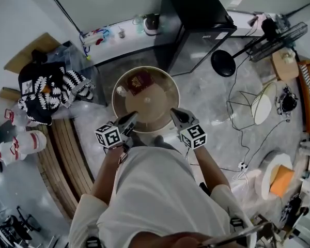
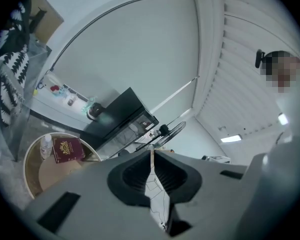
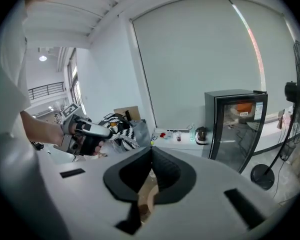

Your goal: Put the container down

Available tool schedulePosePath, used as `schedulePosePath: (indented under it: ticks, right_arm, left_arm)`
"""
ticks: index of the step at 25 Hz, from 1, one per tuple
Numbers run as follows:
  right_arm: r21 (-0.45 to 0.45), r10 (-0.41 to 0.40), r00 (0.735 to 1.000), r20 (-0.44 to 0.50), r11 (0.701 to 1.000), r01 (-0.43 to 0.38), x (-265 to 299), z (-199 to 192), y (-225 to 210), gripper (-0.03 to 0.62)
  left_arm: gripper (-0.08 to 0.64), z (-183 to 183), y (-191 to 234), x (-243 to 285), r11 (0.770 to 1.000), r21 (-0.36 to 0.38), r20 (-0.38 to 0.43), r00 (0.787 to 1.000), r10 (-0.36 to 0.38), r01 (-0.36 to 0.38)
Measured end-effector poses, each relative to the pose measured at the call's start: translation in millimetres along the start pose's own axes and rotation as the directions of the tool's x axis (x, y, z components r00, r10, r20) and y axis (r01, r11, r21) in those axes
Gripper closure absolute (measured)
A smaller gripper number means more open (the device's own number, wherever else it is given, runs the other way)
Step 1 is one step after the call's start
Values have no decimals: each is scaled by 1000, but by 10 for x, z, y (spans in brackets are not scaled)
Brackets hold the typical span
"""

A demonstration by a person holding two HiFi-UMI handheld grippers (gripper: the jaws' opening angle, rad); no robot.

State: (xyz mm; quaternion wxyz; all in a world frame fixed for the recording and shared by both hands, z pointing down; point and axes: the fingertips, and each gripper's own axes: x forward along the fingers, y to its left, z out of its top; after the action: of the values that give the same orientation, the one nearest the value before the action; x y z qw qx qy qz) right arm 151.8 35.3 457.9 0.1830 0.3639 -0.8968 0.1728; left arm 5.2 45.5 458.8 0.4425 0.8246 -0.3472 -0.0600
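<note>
A round, shallow container [image 1: 114, 93] with a pale rim and a brown inside stands on the floor in front of me. In it lie a red book [image 1: 139, 82] and a small bottle [image 1: 122, 91]. My left gripper [image 1: 131, 117] hovers over its near left rim, shut with nothing between the jaws. At the near right rim my right gripper [image 1: 173, 111] is also shut and empty. In the left gripper view the jaws [image 2: 151, 151] meet, and the container [image 2: 35, 171] lies off to the lower left. The right gripper [image 3: 151, 153] shows its tips together, with the container's rim [image 3: 151, 199] below them.
A black glass-door fridge [image 1: 196, 19] stands behind the container. A standing fan [image 1: 276, 37] and a wire frame [image 1: 245, 105] with cables are to the right. Black-and-white fabric [image 1: 54, 89] and curved wooden slats [image 1: 72, 154] are to the left.
</note>
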Motion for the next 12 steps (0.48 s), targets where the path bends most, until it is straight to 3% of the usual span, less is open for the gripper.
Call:
schedulePosePath:
  ticks: [6, 12]
  right_arm:
    - [-32, 53, 999, -6, 998, -53, -408, -105, -69, 597]
    - [-69, 74, 997, 6, 995, -74, -584, -57, 23, 597]
  left_arm:
    - [535, -186, -311, -161, 998, 29, 108, 992, 59, -63]
    - [535, -261, -515, -462, 996, 49, 173, 983, 67, -77]
